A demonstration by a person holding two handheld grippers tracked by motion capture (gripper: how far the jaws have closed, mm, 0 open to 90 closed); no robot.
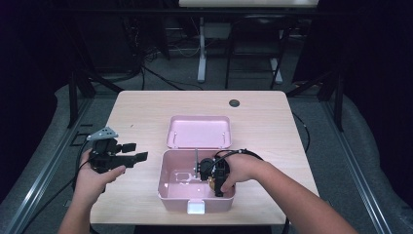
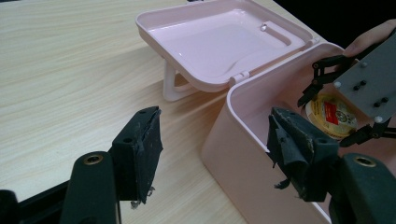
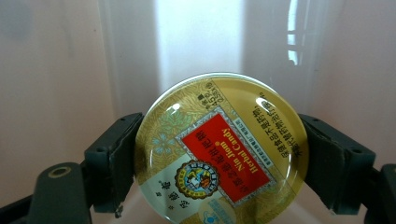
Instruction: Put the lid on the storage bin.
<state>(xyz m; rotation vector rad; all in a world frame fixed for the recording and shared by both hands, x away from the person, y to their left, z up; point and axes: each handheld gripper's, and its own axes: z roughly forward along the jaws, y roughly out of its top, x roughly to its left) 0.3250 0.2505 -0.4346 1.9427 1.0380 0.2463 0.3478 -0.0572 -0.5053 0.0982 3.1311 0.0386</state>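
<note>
Round candy tin (image 3: 222,149), likely light, rigid and slippery on its glossy lid, sits clamped by its rim between the right gripper (image 3: 219,163) fingers inside the pink box (image 1: 168,192) on the desk (image 1: 136,112); left gripper (image 2: 215,154) fingers stand wide, empty.

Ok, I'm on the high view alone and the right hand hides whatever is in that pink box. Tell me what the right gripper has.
Observer: The right gripper is clamped on a round candy tin, gold with a red label.
Operator: Give me its place in the box.
Observer: The tin sits low inside the pink box, between pink walls.
Operator: Now report the left gripper.
Observer: The left gripper stands open and empty beside the box's outer wall, over the table.
</note>
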